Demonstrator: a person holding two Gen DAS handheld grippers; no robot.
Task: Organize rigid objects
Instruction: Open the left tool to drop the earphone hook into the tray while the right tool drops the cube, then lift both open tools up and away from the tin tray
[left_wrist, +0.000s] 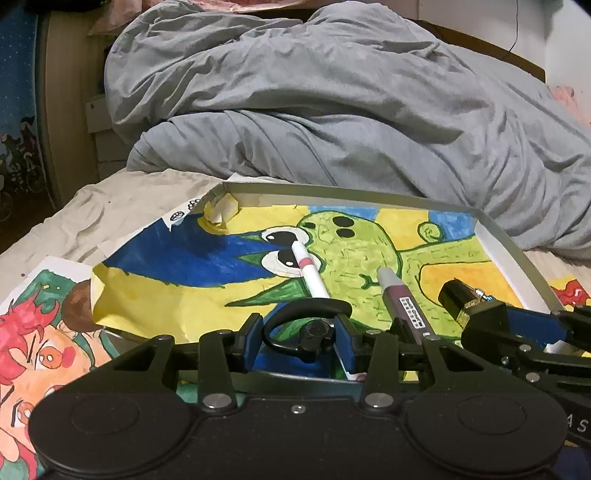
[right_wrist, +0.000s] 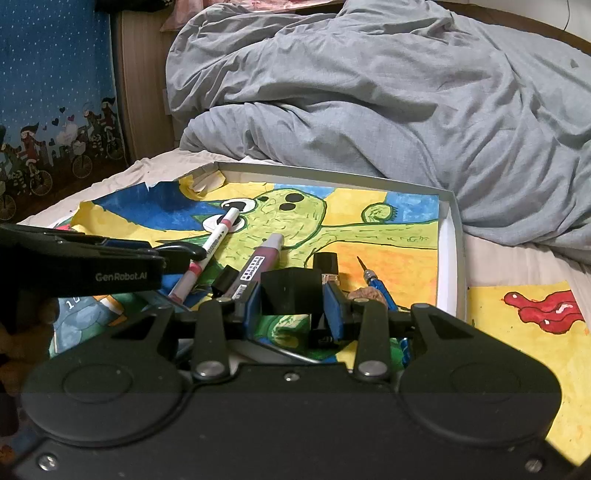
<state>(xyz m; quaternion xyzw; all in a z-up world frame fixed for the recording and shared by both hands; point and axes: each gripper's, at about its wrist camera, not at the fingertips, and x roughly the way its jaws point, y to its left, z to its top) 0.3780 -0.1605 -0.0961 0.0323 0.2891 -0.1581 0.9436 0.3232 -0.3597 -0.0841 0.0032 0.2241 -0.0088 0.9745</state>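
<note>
The left gripper (left_wrist: 300, 334) is seen partly closed on a black earhook earpiece (left_wrist: 308, 326): the curved hook and its round body are held between the blue pads (left_wrist: 345, 341), low over the front of the tray. The right gripper (right_wrist: 291, 308) is clamped on a black rectangular cap or block (right_wrist: 290, 291), which fills the gap between its blue pads (right_wrist: 334, 314). In the left wrist view this block is seen with a gold-coloured end (left_wrist: 466, 301); what it is cannot be told.

Both grippers are positioned over a shallow white tray (right_wrist: 448, 236) lined with a painted sheet showing a green creature (right_wrist: 280, 214) on yellow and blue. Inside the tray are laid a white pen with pink bands (right_wrist: 214, 247), a purple marker with a grey cap (right_wrist: 260, 262), a blue-handled precision screwdriver (right_wrist: 375, 286) and a walnut (right_wrist: 365, 295), just beside the screwdriver.

The wording "GenRobot.AI" (right_wrist: 123, 276) is printed on the side of the left gripper. The white label on the marker (right_wrist: 251, 266) cannot be read with certainty.

The tray is set on a bed, with a rumpled grey duvet (right_wrist: 369, 92) behind it and further paintings (left_wrist: 40, 332) beside it.
</note>
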